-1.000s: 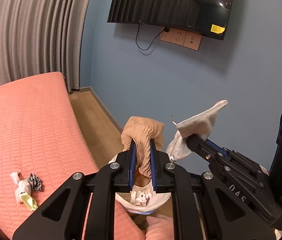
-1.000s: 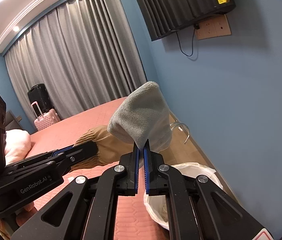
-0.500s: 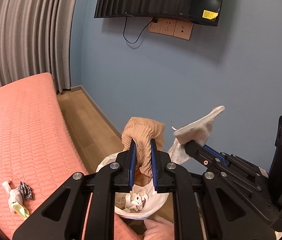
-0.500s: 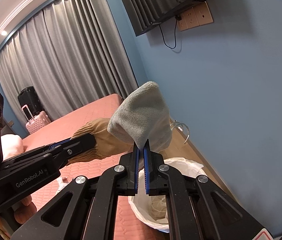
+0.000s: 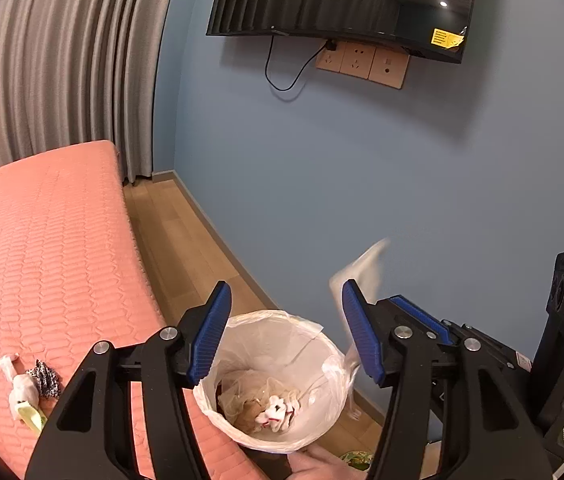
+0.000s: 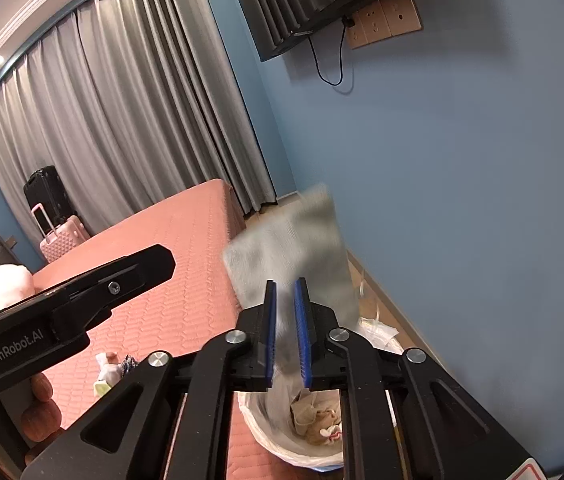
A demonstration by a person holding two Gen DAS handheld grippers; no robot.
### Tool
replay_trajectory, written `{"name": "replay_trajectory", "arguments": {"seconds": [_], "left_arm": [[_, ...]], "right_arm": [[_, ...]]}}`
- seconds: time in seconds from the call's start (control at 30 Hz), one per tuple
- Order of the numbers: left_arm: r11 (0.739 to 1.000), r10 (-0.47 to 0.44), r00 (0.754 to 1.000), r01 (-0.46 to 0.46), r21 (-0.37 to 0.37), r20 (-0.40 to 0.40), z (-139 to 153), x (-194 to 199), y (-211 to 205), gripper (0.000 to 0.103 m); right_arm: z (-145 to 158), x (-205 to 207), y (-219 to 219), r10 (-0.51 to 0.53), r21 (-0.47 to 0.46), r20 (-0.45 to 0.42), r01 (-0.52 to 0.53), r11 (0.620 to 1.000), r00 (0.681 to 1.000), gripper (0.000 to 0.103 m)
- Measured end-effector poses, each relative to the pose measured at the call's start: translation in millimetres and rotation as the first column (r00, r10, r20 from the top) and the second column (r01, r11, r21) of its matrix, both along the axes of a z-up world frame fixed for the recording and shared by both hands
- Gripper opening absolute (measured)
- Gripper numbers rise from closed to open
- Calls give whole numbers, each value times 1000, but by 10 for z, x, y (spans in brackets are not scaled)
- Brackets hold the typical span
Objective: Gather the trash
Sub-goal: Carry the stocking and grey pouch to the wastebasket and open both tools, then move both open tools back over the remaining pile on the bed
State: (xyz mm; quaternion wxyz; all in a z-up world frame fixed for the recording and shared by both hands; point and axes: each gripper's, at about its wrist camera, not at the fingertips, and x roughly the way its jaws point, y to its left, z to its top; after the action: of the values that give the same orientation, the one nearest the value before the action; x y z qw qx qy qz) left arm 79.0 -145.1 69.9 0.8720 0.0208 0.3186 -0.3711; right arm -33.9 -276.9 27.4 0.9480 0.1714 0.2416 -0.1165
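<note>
Left gripper (image 5: 286, 332) is hanging right above the bin (image 5: 278, 384), its jaws spreading with nothing between them; a tan cloth (image 5: 248, 410) is lying inside the bin among crumpled white scraps (image 5: 278, 414). Left of the bin, on the pink bed (image 5: 42, 240), a small heap of litter (image 5: 28, 388) is lying well apart from it. Right of the left gripper, also above the bin, the right gripper (image 6: 285, 332) is letting its jaws part; a blurred grey cloth (image 6: 294, 252) is passing down between them, and whether the pads are touching it I cannot tell. Beyond the bin, a blue wall (image 5: 362, 168) is carrying a dark TV (image 5: 342, 4) with sockets (image 5: 362, 62) under it, and grey curtains (image 5: 54, 60) are hanging behind the bed.
</note>
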Motion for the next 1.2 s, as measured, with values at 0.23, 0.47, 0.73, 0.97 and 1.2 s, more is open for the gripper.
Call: {"name": "replay_trajectory", "arguments": {"seconds": [0.23, 0.47, 0.73, 0.97, 1.2], "left_arm": [[999, 30, 999, -30, 12, -12, -66, 65, 75, 55], [998, 65, 998, -64, 8, -28, -113, 93, 223, 55], [992, 124, 991, -124, 11, -49, -182, 150, 497, 55], [982, 186, 980, -186, 5, -75, -263, 224, 818, 55], [968, 249, 963, -250, 1, -105, -366, 279, 1169, 55]], "right_arm": [[-37, 6, 69, 9, 5, -1, -9, 1000, 1000, 23], [-67, -12, 223, 38, 5, -10, -38, 999, 999, 23], [-104, 10, 532, 91, -2, -27, -91, 996, 996, 23], [-112, 80, 813, 140, -9, -39, -141, 990, 989, 23], [-143, 169, 1122, 194, -16, -59, -196, 981, 979, 23]]}}
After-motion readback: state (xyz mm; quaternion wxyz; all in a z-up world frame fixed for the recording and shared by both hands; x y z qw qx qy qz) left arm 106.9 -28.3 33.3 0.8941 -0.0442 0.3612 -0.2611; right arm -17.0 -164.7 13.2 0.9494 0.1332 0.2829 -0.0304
